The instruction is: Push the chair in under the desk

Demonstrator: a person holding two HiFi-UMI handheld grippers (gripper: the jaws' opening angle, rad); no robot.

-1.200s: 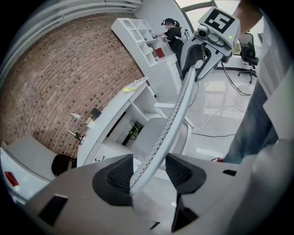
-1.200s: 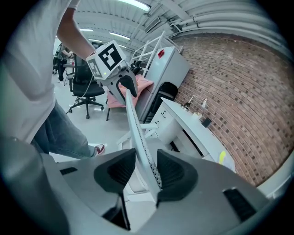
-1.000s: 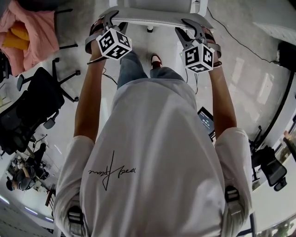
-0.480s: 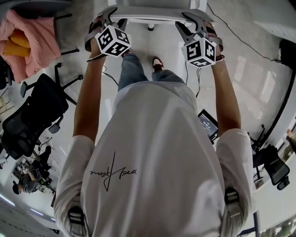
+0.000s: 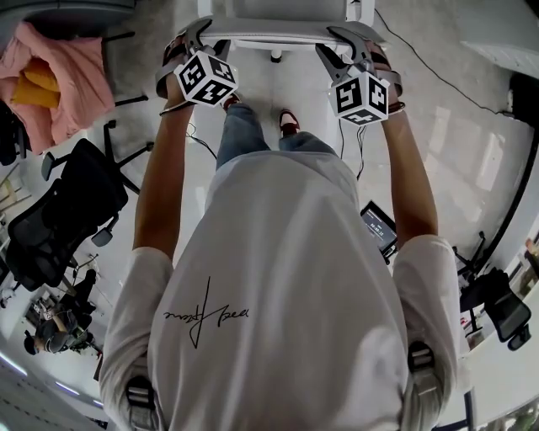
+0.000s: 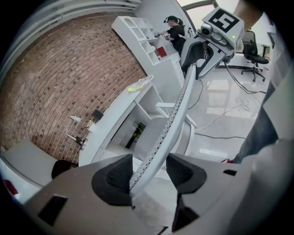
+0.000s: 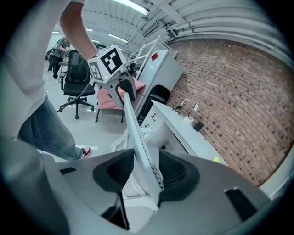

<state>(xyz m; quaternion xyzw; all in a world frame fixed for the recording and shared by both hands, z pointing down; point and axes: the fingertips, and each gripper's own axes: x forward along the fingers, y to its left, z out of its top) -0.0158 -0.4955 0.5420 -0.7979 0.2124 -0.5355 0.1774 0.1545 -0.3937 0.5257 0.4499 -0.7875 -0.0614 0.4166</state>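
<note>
1 wht chair (image 5: pixel 286 29), 1 desk (image 6: pixel 115 114), 2 blk office chairs (image 5: pixel 59 210) (image 5: pixel 503 310).

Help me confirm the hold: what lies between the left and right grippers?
The chair's backrest rim spans from left gripper to right gripper in the head view; the right jaws have just been opening around it.

Bright, even indoor light. Strip lights (image 7: pixel 131 5) glow overhead in the right gripper view, and the glossy floor (image 5: pixel 446 135) throws back pale glare in the head view — shadows are soft. Fisheye distortion bows straight lines near the edges; both gripper views go black at the corners. The chair back (image 6: pixel 177 112), close to the lens, looks slightly blurred.
</note>
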